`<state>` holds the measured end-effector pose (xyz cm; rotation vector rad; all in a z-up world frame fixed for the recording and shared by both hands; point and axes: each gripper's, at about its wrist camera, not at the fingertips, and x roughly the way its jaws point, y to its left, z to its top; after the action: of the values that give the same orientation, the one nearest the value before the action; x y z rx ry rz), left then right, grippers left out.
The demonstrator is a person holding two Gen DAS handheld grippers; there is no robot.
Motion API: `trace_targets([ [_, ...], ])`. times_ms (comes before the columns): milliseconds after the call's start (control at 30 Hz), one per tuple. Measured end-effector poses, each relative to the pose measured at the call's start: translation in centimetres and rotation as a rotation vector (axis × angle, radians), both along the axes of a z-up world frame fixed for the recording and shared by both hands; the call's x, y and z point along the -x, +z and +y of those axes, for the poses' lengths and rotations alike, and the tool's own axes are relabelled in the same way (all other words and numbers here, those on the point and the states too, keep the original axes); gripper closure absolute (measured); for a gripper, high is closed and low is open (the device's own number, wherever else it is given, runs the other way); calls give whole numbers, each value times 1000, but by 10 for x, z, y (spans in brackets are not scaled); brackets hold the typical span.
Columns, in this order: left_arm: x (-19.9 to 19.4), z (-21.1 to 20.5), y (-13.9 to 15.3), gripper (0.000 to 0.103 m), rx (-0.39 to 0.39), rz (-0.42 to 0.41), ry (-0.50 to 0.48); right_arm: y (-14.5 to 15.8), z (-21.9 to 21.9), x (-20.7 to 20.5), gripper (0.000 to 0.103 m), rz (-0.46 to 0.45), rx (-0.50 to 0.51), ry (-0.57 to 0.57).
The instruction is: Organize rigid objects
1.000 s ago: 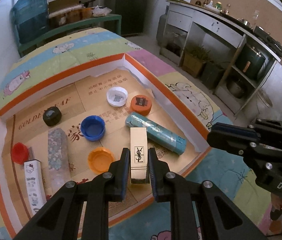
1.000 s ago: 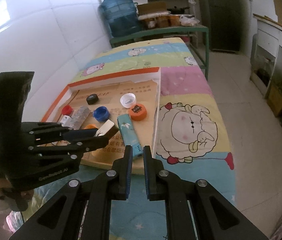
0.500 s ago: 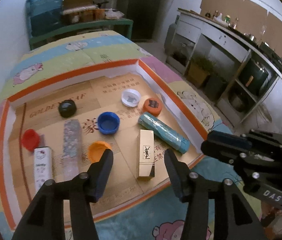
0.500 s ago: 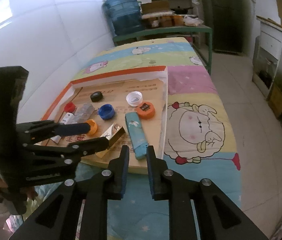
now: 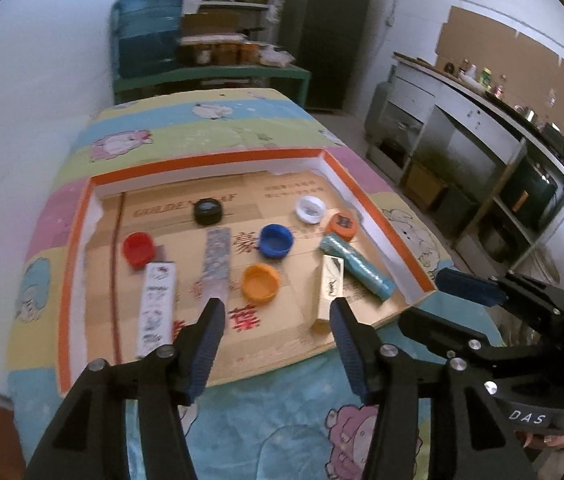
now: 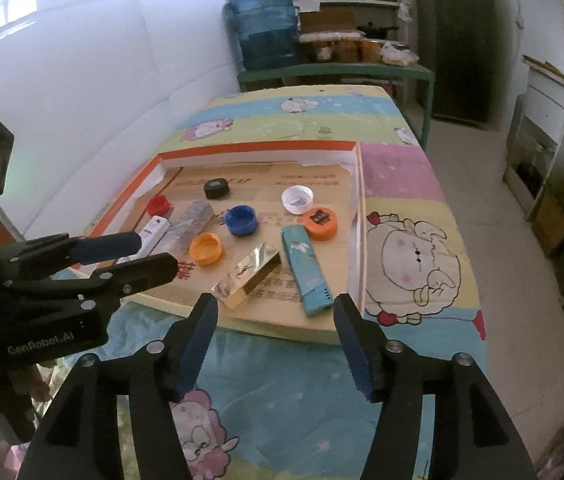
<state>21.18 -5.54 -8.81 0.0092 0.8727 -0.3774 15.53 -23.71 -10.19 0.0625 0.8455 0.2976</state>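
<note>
Orange-rimmed, the shallow cardboard tray (image 5: 78, 236) lies on a pastel cartoon-print cloth (image 5: 282, 432) and holds the clutter: a black round cap (image 5: 207, 212) at the back, a red cap (image 5: 137, 248) toward the left wall, a white cap (image 5: 310, 209) and a flat orange lid with a dark label (image 5: 341, 225) toward the right wall, a blue cap (image 5: 276, 240) and an open orange cap (image 5: 260, 282) in the middle. A white printed carton (image 5: 155, 309) and a grey patterned long box (image 5: 214, 265) lie side by side on the left; a teal cylindrical tube (image 5: 357, 268) lies slantwise on the right. Just beside that tube, near the tray's front edge, rests the glossy gold rectangular lipstick case (image 5: 329, 290), flat on the cardboard. The left gripper (image 5: 278, 316) hangs above the front edge with its jaws opening, wide and empty; the gold case lies just inside its right finger, untouched. The right gripper (image 6: 276, 310) hovers over the cloth in front of the tray, jaws also opening, nothing between the pads; the gold case (image 6: 248, 276) and the teal tube (image 6: 305, 270) lie just ahead of it.
</note>
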Motion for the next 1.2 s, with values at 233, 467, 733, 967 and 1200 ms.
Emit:
trace_targets([
  [233,19,20,8,37,1,-35,62,6,14,12,34,-17,6,11],
  [467,40,36,15,34,7,-61,103,13,28,28,32,-36,18,23],
  [733,68,47,26,34,17,-93,131,24,41,49,28,-69,37,17],
  [967,97,55,37,34,26,-129,160,35,48,74,28,-108,75,-32],
  [1200,132,56,54,34,9,-185,195,52,54,106,28,-165,117,-92],
])
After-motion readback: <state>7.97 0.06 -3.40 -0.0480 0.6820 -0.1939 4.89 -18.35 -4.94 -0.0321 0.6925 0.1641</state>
